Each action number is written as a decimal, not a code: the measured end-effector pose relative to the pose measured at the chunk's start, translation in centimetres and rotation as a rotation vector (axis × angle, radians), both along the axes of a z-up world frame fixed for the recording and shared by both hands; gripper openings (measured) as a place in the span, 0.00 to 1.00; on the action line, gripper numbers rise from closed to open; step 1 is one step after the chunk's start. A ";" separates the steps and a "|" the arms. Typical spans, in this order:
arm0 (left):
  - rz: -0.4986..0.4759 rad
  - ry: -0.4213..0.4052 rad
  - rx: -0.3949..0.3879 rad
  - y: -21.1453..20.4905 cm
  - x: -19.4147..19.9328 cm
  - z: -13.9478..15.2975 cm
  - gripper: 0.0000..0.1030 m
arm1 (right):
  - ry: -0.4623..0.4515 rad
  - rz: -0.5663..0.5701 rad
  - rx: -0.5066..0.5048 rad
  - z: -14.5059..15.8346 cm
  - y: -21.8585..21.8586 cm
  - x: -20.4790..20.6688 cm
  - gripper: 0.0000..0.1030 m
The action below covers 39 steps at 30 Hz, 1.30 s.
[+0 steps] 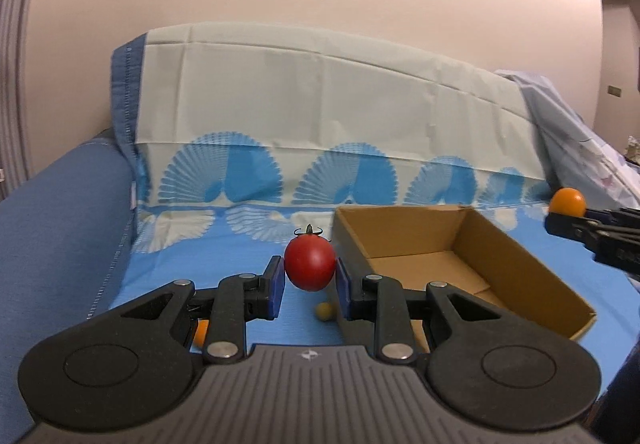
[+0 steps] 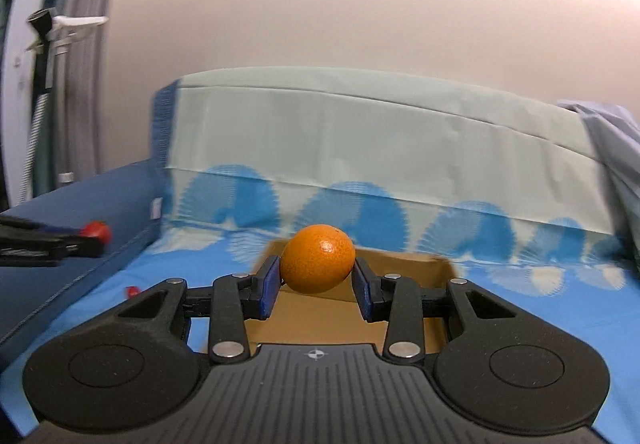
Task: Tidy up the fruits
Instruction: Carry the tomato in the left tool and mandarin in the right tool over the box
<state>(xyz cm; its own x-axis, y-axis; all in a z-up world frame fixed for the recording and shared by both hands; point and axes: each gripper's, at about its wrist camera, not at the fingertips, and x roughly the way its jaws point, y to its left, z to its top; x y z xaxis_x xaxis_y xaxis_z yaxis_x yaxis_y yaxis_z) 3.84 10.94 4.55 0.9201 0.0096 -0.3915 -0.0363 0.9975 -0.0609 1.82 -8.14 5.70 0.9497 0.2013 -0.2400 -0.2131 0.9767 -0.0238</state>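
On the blue patterned bedsheet (image 1: pixel 256 324), a shallow cardboard box (image 1: pixel 540 284) sits open, its floor bare as far as can be seen. Left gripper (image 1: pixel 310 280) is closed on a cherry tomato (image 1: pixel 310 262), pads on its left and right flanks, calyx up, held just left of the box's near-left corner and clear of the sheet. Right gripper (image 2: pixel 317 280) is clamped on a mandarin (image 2: pixel 318 258) the same way, side to side, above the box's near edge.

Handling, as judged: both fruits light. Tomato has thin, smooth, slippery skin and is soft underneath; too hard a squeeze would split it, so a grip across the widest girth looks right. Mandarin's peel is pebbled, grips better and gives a little; a hold at the equator looks secure. Both round, so apt to roll once let go; a low release inside the box walls would suit.

Hard to make out: a small yellowish round fruit (image 1: pixel 324 311) lies on the sheet below the tomato, kind unclear. An orange object (image 1: pixel 200 332) is mostly hidden behind the left gripper's linkage. A small red thing (image 2: pixel 132 290) shows at the left in the right wrist view, too blurred to name. Box's near floor is blocked by both grippers.
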 end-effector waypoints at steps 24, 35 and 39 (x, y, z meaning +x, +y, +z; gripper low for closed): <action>-0.220 0.072 -0.011 -8.4 4.8 -6.4 0.30 | 0.068 -0.178 -0.025 -3.9 -3.6 2.5 0.39; -0.245 0.071 -0.025 -9.2 6.0 -6.7 0.30 | 0.072 -0.186 -0.128 -4.8 -2.9 2.8 0.39; -0.257 0.064 -0.014 -9.6 5.8 -6.7 0.30 | 0.088 -0.188 -0.111 -4.8 -3.0 3.2 0.39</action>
